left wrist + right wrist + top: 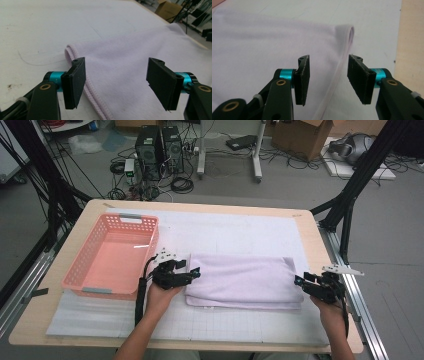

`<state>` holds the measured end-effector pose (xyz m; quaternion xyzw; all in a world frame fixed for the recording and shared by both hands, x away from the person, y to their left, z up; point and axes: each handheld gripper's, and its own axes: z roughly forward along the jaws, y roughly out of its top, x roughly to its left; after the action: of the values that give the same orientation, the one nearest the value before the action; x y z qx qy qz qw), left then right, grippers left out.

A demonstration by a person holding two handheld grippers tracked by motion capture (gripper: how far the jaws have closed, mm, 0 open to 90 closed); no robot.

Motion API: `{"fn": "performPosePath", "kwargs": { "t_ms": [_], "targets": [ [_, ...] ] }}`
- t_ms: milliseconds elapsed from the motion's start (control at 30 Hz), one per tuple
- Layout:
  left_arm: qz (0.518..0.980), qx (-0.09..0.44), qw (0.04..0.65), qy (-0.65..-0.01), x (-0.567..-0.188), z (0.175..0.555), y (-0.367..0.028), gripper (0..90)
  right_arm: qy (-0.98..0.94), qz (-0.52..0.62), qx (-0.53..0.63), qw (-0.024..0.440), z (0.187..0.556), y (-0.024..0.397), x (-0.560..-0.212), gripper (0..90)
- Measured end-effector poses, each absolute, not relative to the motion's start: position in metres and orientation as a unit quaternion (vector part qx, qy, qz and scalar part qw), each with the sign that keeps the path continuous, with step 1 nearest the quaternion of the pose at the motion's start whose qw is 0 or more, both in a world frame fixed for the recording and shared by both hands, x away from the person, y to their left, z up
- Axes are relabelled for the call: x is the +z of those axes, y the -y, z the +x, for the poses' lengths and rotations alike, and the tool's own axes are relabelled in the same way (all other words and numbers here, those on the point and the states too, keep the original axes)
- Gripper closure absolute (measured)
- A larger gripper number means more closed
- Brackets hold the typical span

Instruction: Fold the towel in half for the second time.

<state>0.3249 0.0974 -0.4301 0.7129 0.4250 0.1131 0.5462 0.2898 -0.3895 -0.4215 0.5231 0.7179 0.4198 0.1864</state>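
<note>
high view: lilac towel (pixel 245 281) lies folded into a long flat band on the white mat (pixel 225 232), just right of the pink basket (pixel 111 255), which stands with nothing in it. left gripper (pixel 194 273) sits at the towel's left short end, right gripper (pixel 299 281) at its right short end; both look clear of the cloth, jaws parted, nothing lifted. the person's forearms come in from the near edge of the wooden table (pixel 327 270).

left gripper view: left gripper (pixel 117 80) has its jaws standing wide apart. the towel (pixel 140 62) runs away beneath and between them, its stitched hem and rounded corner just beside the left pad. pads press on nothing; the cloth lies slack on the mat.

right gripper view: right gripper (pixel 329 78) has its jaws moderately open, a clear gap between the pads. the towel's (pixel 262 52) folded edge runs up through that gap, lying flat, not pinched. bare mat and a strip of the table show beyond it.

judgement: at least one fold looks done, the doubled edge showing at both ends, edges fairly square. both ends appear let go. left to do, likely: a further fold end to end to shorten the band, then the move into the basket, not yet begun.
</note>
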Motion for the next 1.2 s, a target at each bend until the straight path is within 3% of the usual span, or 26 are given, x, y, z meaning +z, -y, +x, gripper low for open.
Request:
{"fn": "performPosePath", "kwargs": {
  "t_ms": [200,333,500,633,700,800,833,1200],
  "targets": [
    [0.715,0.088,0.559,-0.411,-0.436,0.301,-0.105,32.5,-0.72,0.514,0.429,0.183,0.266,0.389,-0.423,52.4],
    [0.725,0.087,0.543,-0.416,-0.439,0.286,-0.111,37.6,-0.722,0.51,0.428,0.186,0.254,0.389,-0.421,54.2],
    [0.723,0.051,0.543,-0.424,-0.443,0.272,-0.117,56.8,-0.723,0.511,0.432,0.171,0.244,0.392,-0.425,59.6],
    [0.733,0.03,0.531,-0.423,-0.449,0.27,-0.112,63.3,-0.731,0.515,0.42,0.155,0.245,0.39,-0.432,60.9],
    [0.741,0.032,0.521,-0.422,-0.451,0.27,-0.109,68.2,-0.733,0.519,0.415,0.15,0.246,0.389,-0.434,65.6],
    [0.744,0.035,0.516,-0.424,-0.452,0.269,-0.109,80.6,-0.733,0.519,0.415,0.142,0.245,0.392,-0.436,85.1],
    [0.745,0.035,0.515,-0.423,-0.451,0.269,-0.11,82.4,-0.735,0.515,0.418,0.144,0.244,0.394,-0.435,86.3],
    [0.727,0.039,0.539,-0.424,-0.441,0.255,-0.124,87.6,-0.722,0.509,0.447,0.143,0.223,0.4,-0.423,87.4]
  ]
}}
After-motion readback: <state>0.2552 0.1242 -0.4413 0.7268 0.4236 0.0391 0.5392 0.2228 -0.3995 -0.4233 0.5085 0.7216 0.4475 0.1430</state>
